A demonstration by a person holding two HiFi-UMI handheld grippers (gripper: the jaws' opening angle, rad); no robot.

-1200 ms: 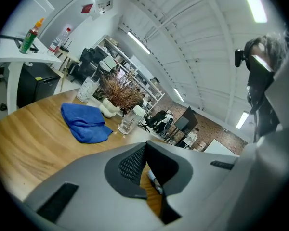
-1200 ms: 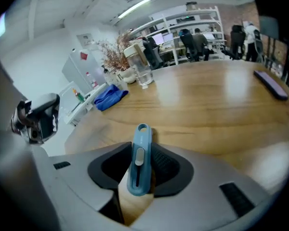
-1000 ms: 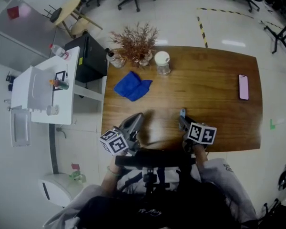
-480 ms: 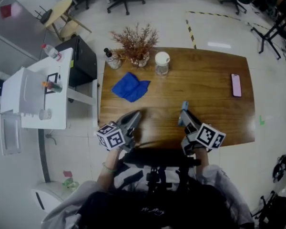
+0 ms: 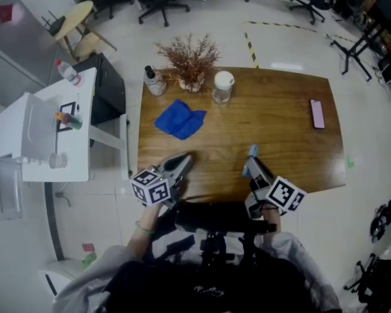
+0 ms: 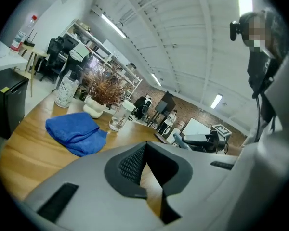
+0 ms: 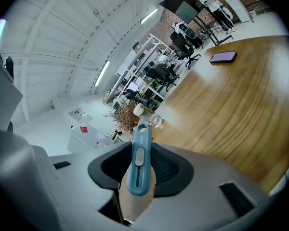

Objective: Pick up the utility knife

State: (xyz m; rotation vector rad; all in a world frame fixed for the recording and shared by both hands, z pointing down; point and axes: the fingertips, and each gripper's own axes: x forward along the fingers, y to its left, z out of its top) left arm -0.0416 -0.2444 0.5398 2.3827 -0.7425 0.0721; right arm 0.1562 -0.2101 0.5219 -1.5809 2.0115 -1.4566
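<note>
Wood-grain table (image 5: 280,129); slim blue utility knife (image 7: 138,162)

Wooden table (image 5: 280,142), blue cloth (image 5: 180,119), phone (image 5: 317,113), left gripper (image 5: 181,160), right gripper (image 5: 251,166) holding utility knife (image 5: 251,152)

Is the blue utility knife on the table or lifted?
Lifted: the blue utility knife is clamped between the right gripper's jaws, clear of the wooden table.

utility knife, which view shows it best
The right gripper view: the blue utility knife fills the centre, slider facing the camera, clamped between the right gripper's jaws. The head view shows only its blue tip past that gripper. The left gripper view catches a faint bluish sliver far off, at best.
</note>
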